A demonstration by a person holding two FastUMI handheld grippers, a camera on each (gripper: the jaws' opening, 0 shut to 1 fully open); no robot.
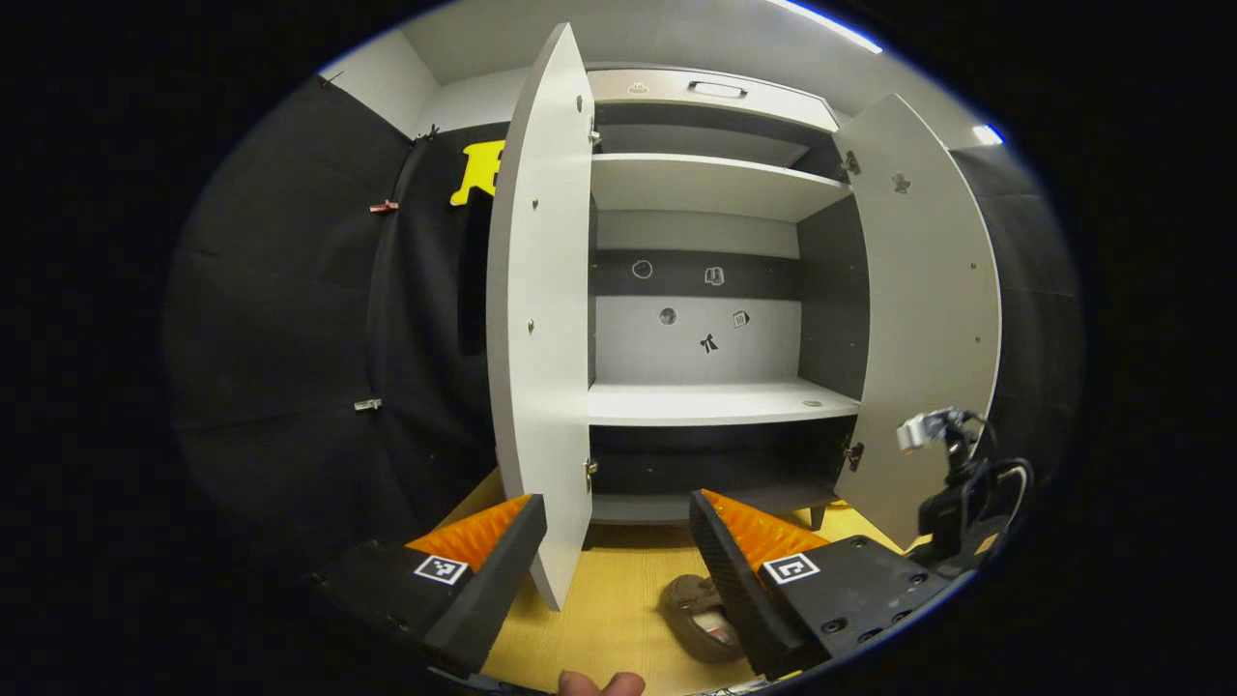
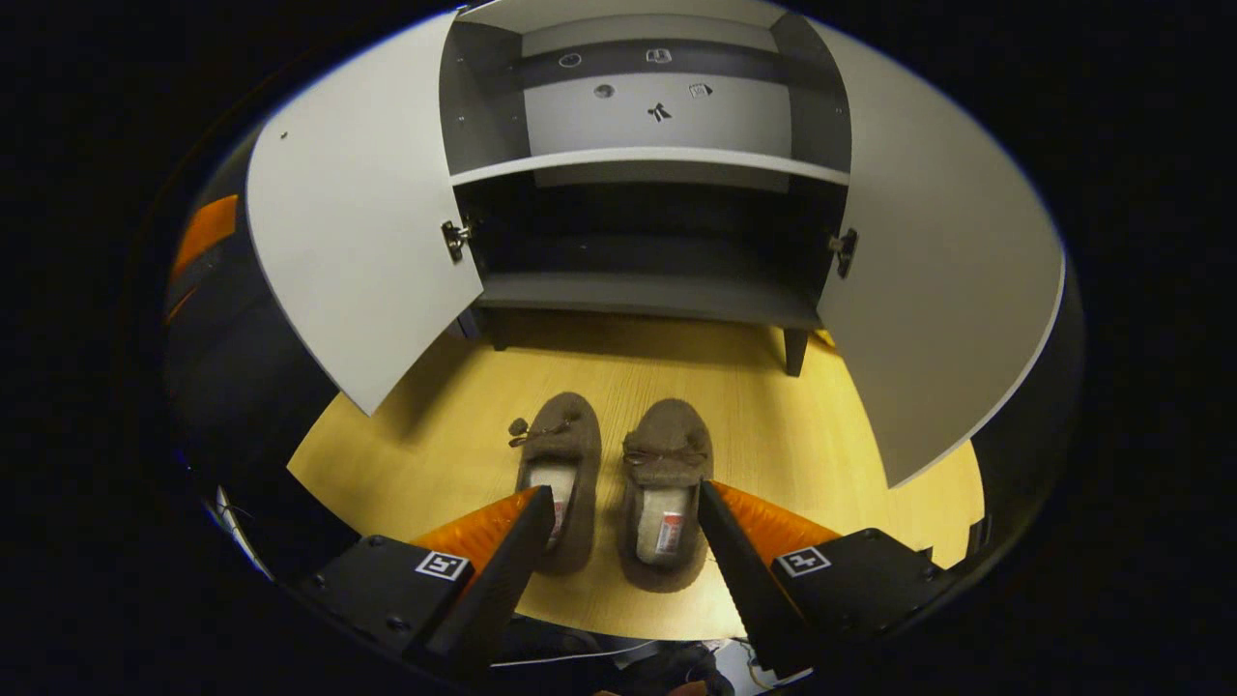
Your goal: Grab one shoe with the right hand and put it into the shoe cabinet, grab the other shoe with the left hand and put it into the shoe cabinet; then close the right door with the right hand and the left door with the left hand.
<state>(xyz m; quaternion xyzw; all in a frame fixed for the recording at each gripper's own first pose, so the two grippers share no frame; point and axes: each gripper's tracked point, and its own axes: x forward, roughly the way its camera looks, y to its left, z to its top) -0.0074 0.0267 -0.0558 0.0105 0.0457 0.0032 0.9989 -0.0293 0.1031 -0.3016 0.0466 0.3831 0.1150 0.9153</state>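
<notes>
Shoes on floor, heels hidden (fingers overlap); cabinet open

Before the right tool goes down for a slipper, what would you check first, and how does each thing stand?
1. Right tool open: ok.
2. Right slipper lies between its fingers, not yet gripped: ok.
3. Left slipper sits close beside it, may get nudged: cannot tell.
4. Both cabinet doors, left door and right door, open: ok.
5. Bottom shelf free for shoes: ok.
6. Left tool open, up by the cabinet: ok.
</notes>
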